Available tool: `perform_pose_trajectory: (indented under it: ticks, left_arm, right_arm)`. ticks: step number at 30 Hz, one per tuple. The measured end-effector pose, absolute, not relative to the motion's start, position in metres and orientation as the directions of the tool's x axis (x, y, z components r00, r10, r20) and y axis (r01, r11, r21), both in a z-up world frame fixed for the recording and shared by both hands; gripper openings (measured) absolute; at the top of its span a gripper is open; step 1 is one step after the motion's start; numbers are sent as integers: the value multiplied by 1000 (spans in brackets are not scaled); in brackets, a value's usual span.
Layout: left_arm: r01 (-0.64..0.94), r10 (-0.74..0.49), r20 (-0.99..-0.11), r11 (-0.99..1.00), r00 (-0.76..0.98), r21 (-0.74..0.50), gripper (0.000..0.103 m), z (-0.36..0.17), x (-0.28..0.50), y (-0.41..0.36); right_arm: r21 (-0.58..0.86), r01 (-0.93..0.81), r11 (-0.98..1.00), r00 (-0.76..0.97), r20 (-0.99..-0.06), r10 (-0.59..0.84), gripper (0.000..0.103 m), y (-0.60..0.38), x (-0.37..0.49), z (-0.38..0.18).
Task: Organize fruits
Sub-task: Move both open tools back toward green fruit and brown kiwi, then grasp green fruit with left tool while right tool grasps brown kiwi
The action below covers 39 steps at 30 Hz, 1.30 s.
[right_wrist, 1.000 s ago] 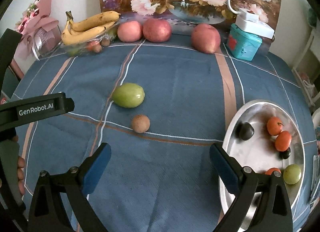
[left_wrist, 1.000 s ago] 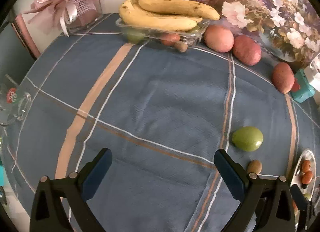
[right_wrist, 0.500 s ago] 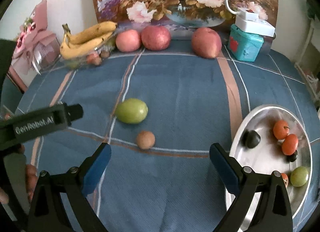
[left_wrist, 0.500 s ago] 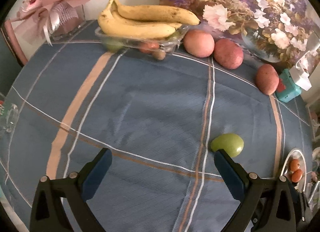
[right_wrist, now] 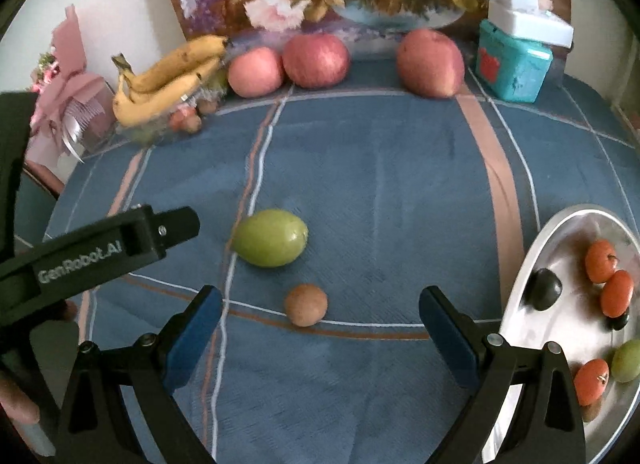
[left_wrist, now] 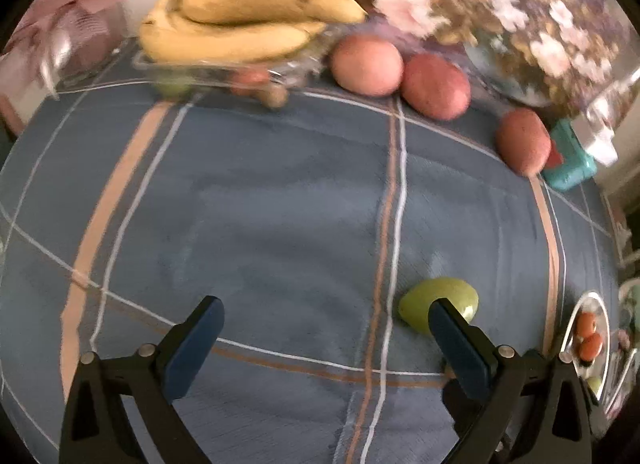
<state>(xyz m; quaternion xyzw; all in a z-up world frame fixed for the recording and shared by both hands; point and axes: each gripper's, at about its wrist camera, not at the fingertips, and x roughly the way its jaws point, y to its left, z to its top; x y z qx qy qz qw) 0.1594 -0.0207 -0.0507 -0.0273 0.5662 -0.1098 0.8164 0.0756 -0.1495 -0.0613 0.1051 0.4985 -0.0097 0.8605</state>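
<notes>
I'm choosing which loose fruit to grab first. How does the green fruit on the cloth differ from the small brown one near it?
The green fruit is clearly larger than the brown fruit. The green fruit is oval and lies on its side; the brown fruit is nearly round. The green fruit looks smooth and glossy, the brown fruit dull. The brown fruit sits nearer the right gripper. Both lie loose on the blue cloth, outside the metal tray.

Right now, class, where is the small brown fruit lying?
In the right wrist view the small brown fruit lies on the tablecloth, just below the green fruit, ahead of the open right gripper.
</notes>
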Motion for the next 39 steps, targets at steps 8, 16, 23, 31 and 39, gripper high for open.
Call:
perform_pose_trajectory:
  ticks: [8,16,23,31,39]
  left_arm:
    - [280,-299,-912,934,281,-220,103,-54,162,-42]
    - [341,-360,-906,899,223,-274,103,-55,162,-59]
    - [376,-377,-904,882,203,-284,103,-58,169,-74]
    - [400,-373,-909,874,186,-276,103,-64,175,-88]
    - [391,-399,-901,867,169,-310,102,-71,180,-87]
  right_arm:
    - [169,146,975,466,-881,83,99,-157,78,-75]
    - [178,134,975,452,-886,100,99,-156,78,-82]
    - [156,119,981,445,-891,88,98,-150,83,-88]
    - [161,116,980,447,-889,93,88,-151,88,-89]
    - [147,106,983,443,-892,86,84,-149,90,-90]
